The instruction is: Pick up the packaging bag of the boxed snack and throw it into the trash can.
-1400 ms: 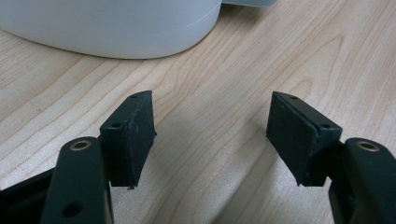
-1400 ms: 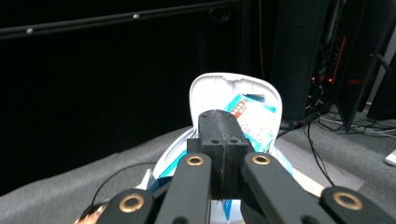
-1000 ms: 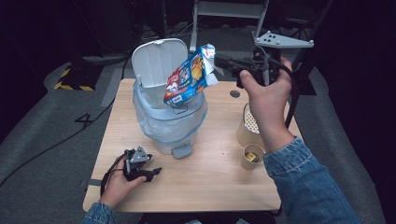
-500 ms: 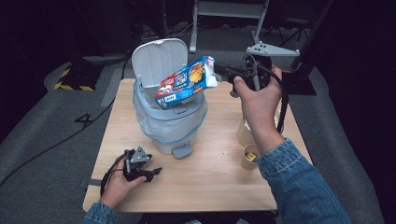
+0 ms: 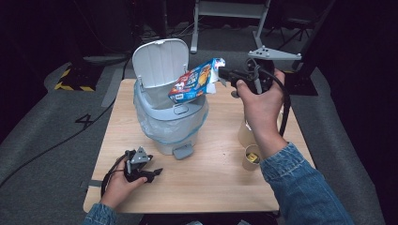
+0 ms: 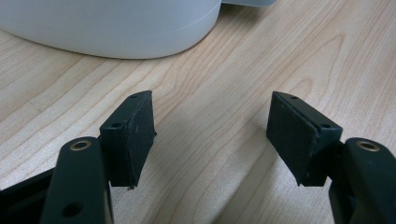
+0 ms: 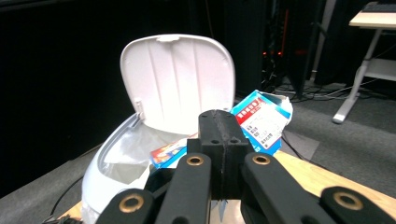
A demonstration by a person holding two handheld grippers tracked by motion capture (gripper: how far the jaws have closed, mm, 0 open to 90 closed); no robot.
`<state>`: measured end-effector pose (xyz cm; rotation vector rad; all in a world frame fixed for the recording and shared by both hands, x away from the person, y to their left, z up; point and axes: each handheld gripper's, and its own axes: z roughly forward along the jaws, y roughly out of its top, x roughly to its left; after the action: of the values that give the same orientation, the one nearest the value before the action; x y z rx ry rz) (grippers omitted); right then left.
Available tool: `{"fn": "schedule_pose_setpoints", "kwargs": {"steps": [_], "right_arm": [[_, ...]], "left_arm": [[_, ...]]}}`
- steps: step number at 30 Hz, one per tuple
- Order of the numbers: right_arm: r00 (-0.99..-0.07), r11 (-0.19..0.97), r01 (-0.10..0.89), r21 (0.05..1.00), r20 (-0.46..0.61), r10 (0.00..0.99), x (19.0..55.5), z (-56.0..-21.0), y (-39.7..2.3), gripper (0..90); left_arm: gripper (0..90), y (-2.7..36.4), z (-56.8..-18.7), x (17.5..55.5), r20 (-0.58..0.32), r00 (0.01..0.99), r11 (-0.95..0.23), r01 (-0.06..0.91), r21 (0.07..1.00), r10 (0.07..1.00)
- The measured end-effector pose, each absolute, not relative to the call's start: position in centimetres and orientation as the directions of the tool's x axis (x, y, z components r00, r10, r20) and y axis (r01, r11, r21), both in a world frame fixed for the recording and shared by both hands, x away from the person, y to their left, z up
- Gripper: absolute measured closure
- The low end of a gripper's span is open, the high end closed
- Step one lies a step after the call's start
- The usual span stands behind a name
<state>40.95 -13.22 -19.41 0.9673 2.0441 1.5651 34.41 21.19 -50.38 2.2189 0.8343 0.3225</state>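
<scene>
Your table (image 5: pixel 220 183) carries the same things as a moment ago, and the white bin (image 5: pixel 169 123) has not shifted: it stands toward the far left of the top, lid (image 5: pixel 160 61) tipped up and back, liner bag (image 5: pixel 150 125) folded over the rim. What has changed is the snack box (image 5: pixel 196 80). A second ago you held it high and tilted steeply over the right side of the bin; now you have swung it lower and flatter, so its left end reaches in over the open mouth while its torn right end stays in your grip. It is above the opening, not yet inside. Your right gripper (image 5: pixel 224 74) has its jaws squeezed together on that end of the box, and the right gripper view looks past the closed jaws (image 7: pixel 223 140) at the box (image 7: pixel 261 122) and the lid beyond. That puts you close to the drop: I judge that letting go here should send the box into the bag. Your left gripper (image 5: pixel 149 172) has stayed resting on the near left of the table, jaws apart with nothing but bare wood between them. The two cups (image 5: pixel 252 157) on the right are untouched.
</scene>
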Motion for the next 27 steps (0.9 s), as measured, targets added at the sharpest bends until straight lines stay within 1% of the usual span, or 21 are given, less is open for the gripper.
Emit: {"fn": "schedule_pose_setpoints", "kwargs": {"steps": [7,14,19,21,24,27], "right_arm": [[-0.727,0.176,0.306,0.935,0.111,0.677,41.1,-20.7,-10.5,90.0],[-0.755,0.176,0.313,0.933,0.133,0.642,41.0,-20.9,-9.0,90.0],[-0.764,0.167,0.298,0.94,0.13,0.633,40.3,-20.1,-9.5,90.0],[-0.767,0.146,0.296,0.944,0.144,0.625,40.2,-19.7,-9.7,90.0],[-0.771,0.146,0.305,0.941,0.154,0.618,40.2,-19.9,-9.3,90.0],[-0.779,0.172,0.319,0.932,0.154,0.607,40.3,-20.6,-8.0,90.0]], "left_arm": [[32.7,21.2,-50.4,34.4,-0.021,0.758,-0.522,0.468,0.713,0.652],[32.7,21.2,-50.4,34.4,-0.018,0.758,-0.523,0.467,0.712,0.652],[32.7,21.2,-50.4,34.4,-0.019,0.758,-0.523,0.468,0.712,0.652],[32.7,21.2,-50.4,34.4,-0.019,0.758,-0.523,0.468,0.713,0.652],[32.7,21.2,-50.4,34.4,-0.019,0.758,-0.523,0.468,0.713,0.652],[32.8,21.2,-50.4,34.4,-0.018,0.758,-0.523,0.467,0.713,0.652]]}}
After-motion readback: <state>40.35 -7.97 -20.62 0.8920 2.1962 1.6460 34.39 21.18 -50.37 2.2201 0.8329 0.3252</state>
